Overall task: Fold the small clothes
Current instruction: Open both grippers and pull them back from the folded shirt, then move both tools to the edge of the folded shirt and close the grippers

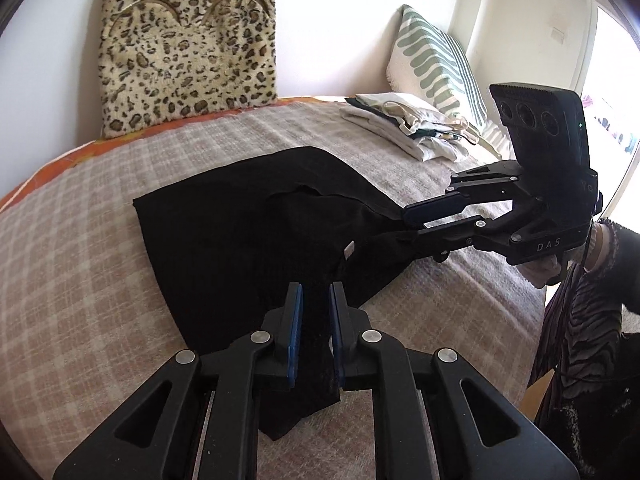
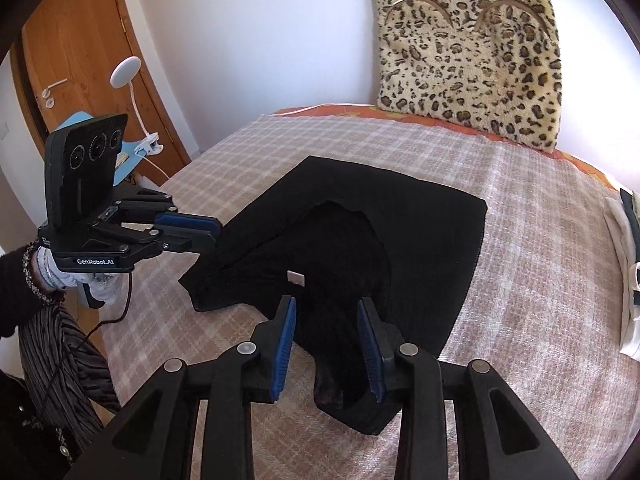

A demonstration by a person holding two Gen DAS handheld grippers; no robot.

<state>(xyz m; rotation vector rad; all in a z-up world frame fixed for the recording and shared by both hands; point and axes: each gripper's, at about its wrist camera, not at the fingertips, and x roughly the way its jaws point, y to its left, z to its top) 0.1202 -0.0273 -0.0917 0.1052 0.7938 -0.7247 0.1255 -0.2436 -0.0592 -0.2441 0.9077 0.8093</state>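
A black garment (image 1: 240, 220) (image 2: 420, 220) lies partly spread on the checked bed cover (image 1: 80, 240), with a small white label (image 2: 296, 278) showing near its neck opening. My left gripper (image 1: 316, 288) is shut on a bunched strip of the garment's near edge, which fills the narrow gap between the blue pads. In the right wrist view the left gripper (image 2: 208, 236) holds that corner at the left. My right gripper (image 2: 327, 302) stands open: black fabric lies loose between its pads, clear of the left pad. In the left wrist view the right gripper (image 1: 414, 225) sits at the garment's right corner.
A leopard-print cushion (image 1: 188, 48) (image 2: 468, 60) leans on the wall at the bed's head. A stack of folded light clothes (image 1: 408, 124) and a green-striped pillow (image 1: 436, 56) lie at the far right. A wooden door (image 2: 80, 60) and a clip lamp (image 2: 126, 68) stand left of the bed.
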